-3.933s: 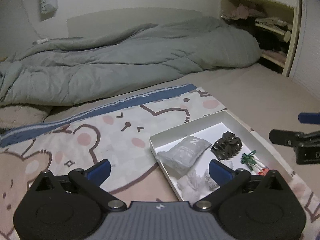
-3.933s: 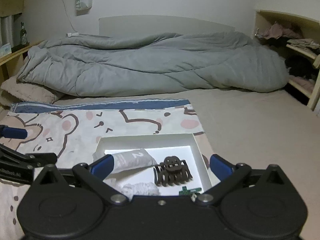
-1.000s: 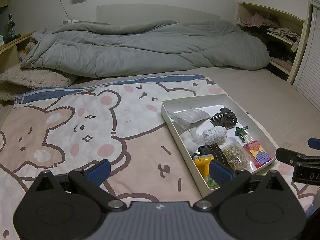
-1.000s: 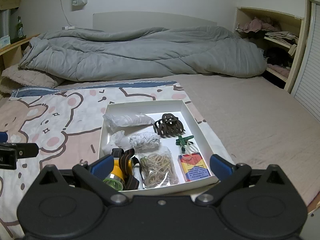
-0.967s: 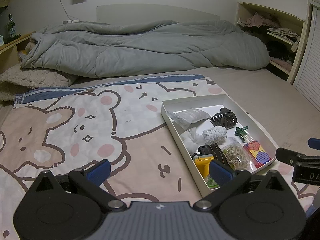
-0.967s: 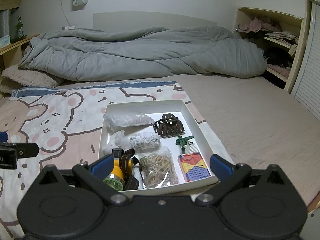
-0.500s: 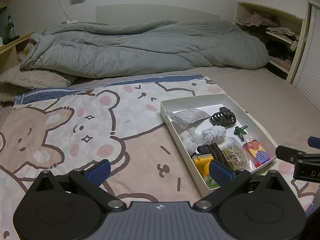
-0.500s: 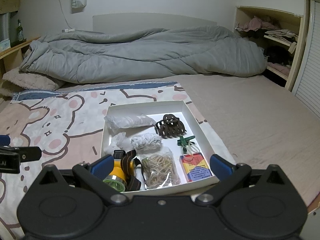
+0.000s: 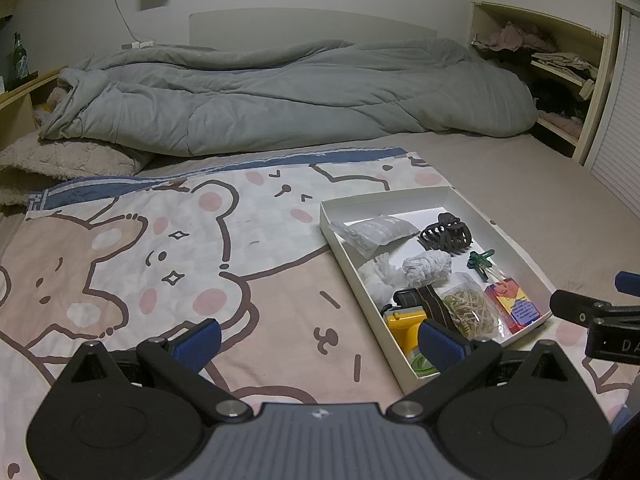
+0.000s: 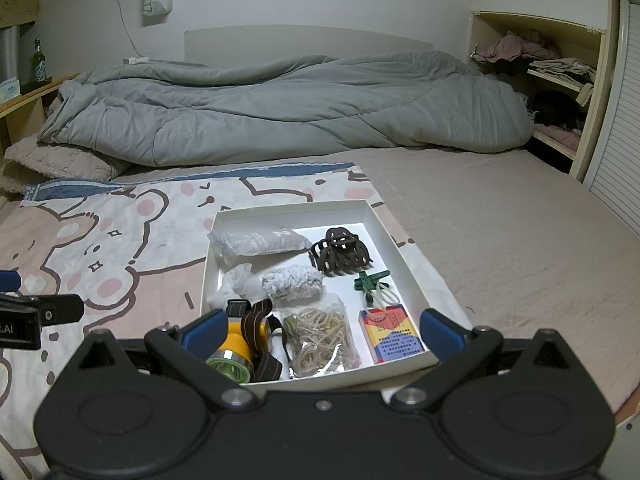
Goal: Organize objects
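- Holding both claws low over the bear-print blanket (image 9: pixel 168 240), you have each one spread wide with nothing between its blue pads.
- Your left gripper (image 9: pixel 316 344) hangs over bare blanket; its right pad (image 9: pixel 438 344) overlaps the near left corner of the white box (image 9: pixel 452 196), which lies ahead and to the right of that claw.
- Your right gripper (image 10: pixel 322 330) sits just behind the box's near edge, so the box fills the gap between its fingers (the near rim is partly hidden by the gripper body).
- Inside the box, nearest the right claw: a yellow headlamp (image 10: pixel 240 340) with a dark strap by the left pad, a clear bag of rubber bands (image 10: pixel 320 338) in the middle, and a colourful small card box (image 10: pixel 390 334) by the right pad.
- Farther ahead lie a white crumpled wad (image 10: pixel 238 282), a grey-white knitted roll (image 10: pixel 292 282) and a green clip (image 10: pixel 370 280).
- At the far end sit a grey sealed pouch (image 10: pixel 256 242) on the left and a dark brown claw hair clip (image 10: pixel 340 256) on the right.
- Well beyond both claws, a grey duvet (image 10: pixel 280 108) is heaped across the bed.
- Each claw shows at the edge of the other's view, apart from the box.
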{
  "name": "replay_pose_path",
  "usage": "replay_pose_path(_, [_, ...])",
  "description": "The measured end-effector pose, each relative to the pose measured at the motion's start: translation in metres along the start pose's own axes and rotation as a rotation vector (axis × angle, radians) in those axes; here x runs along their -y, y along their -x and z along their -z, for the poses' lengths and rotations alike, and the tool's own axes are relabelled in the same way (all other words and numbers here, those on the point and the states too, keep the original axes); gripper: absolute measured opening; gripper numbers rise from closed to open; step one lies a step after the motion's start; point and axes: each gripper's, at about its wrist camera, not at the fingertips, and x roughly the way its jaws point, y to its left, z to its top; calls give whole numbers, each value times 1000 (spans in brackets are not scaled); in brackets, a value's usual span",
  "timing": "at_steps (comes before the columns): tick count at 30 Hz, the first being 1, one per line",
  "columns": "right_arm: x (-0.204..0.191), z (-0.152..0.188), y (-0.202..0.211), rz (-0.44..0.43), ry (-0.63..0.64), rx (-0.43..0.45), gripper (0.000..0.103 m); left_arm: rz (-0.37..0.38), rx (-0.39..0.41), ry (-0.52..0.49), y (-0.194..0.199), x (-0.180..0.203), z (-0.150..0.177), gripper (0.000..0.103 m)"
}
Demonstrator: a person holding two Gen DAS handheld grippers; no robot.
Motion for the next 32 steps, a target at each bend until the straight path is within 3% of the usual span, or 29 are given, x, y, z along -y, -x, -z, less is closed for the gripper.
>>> replay_pose_path(32, [-1,2,1,-8,3,2,103,9,-12,4,-2,-1,1,103])
